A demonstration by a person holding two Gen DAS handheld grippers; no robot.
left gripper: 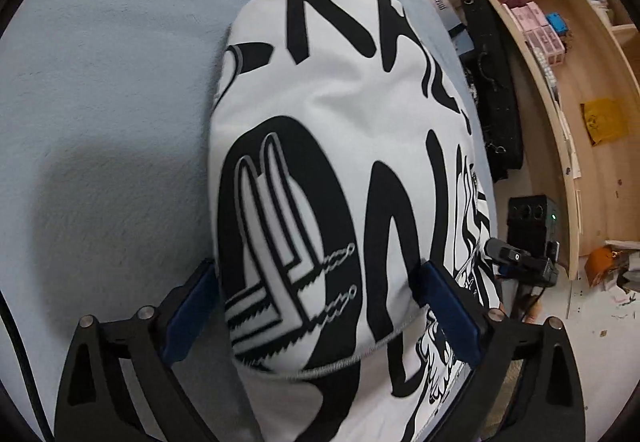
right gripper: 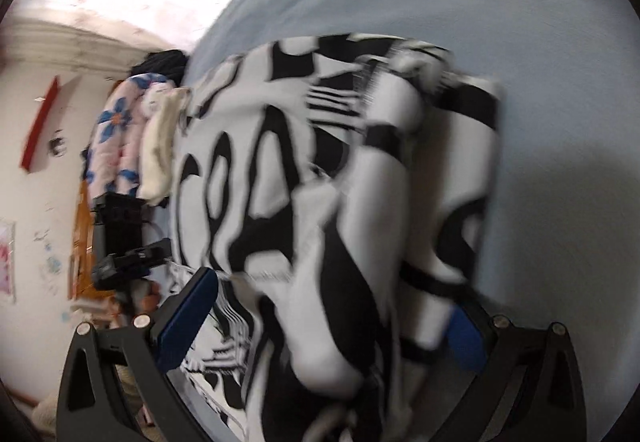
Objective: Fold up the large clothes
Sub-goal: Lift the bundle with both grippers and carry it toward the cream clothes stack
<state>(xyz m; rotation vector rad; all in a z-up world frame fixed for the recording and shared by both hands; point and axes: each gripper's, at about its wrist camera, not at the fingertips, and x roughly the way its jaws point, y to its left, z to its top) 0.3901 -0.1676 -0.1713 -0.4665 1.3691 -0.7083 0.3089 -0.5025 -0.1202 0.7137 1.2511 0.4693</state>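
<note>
Fabric fills both views: the black-and-white printed garment [left gripper: 328,169] lies on the blue bed [left gripper: 104,89], bunched between the spread fingers of each claw. Left claw [left gripper: 320,310] stands wide, blue pads flanking a rounded fold of cloth; whether they actually pinch it, I cannot tell. Right claw [right gripper: 332,326] looks just as wide, with the garment [right gripper: 304,181] heaped thick and rumpled ahead of it, the picture blurred. My read: the fold is partway done, and the right side needs care. Best to take one clean edge, not the whole wad, lift both sides level, keep the hem straight and lay it flat ahead of the claws. Risk here is a lopsided, lumpy fold.
</note>
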